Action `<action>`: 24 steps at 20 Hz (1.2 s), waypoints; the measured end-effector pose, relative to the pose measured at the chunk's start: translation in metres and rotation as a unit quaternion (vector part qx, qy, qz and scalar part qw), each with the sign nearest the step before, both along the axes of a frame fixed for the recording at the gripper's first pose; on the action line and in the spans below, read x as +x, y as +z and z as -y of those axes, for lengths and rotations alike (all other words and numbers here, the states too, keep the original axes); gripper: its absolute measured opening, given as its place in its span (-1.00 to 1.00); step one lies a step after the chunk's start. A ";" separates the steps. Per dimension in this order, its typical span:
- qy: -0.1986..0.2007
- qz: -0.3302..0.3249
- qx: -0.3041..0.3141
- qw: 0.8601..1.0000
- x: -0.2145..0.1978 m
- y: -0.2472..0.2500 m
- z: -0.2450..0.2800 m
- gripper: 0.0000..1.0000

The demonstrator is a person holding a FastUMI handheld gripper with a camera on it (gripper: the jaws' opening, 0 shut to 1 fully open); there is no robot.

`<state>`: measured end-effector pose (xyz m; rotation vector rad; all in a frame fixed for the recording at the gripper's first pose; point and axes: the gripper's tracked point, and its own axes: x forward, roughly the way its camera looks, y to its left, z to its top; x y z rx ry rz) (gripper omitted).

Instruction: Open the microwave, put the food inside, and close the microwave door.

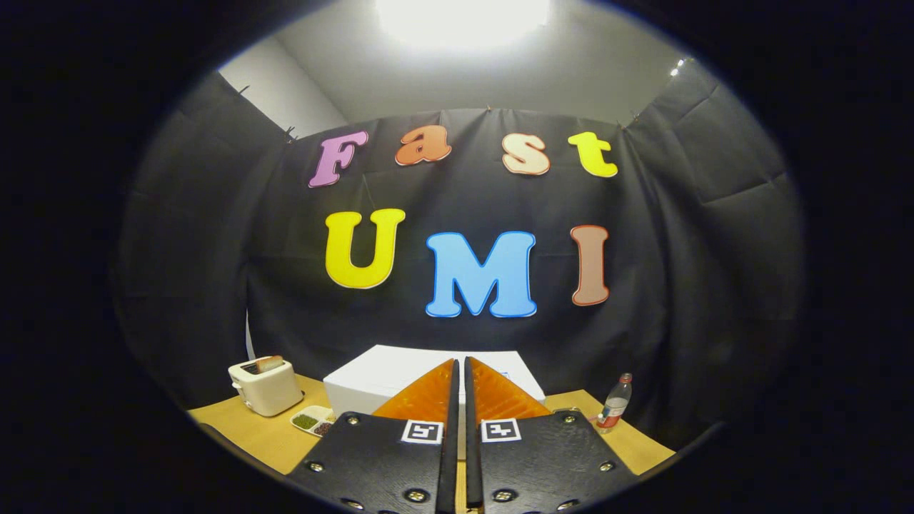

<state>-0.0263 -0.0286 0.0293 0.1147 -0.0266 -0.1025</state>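
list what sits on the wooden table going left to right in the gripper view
cream toaster with bread → small white divided dish → white box-shaped microwave, behind the shut hand-held gripper → clear plastic bottle

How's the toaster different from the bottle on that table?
The toaster is a squat cream box; the bottle is slim, clear and upright with a red label. The toaster stands off the gripper's left finger, beside a small dish; the bottle stands off its right finger. Both rest on the wooden table, flanking the white microwave. The fingers are shut, holding nothing.
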 end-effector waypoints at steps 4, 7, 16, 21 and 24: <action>-0.026 0.003 0.002 1.000 -0.004 0.014 0.016 -0.89; -0.024 -0.001 0.013 1.000 -0.004 0.017 0.015 -0.25; -0.006 -0.027 0.100 0.995 0.007 0.006 0.014 0.95; -0.002 -0.026 0.064 0.998 0.005 0.004 0.006 0.96; -0.002 -0.005 0.049 0.999 0.003 0.014 0.002 0.96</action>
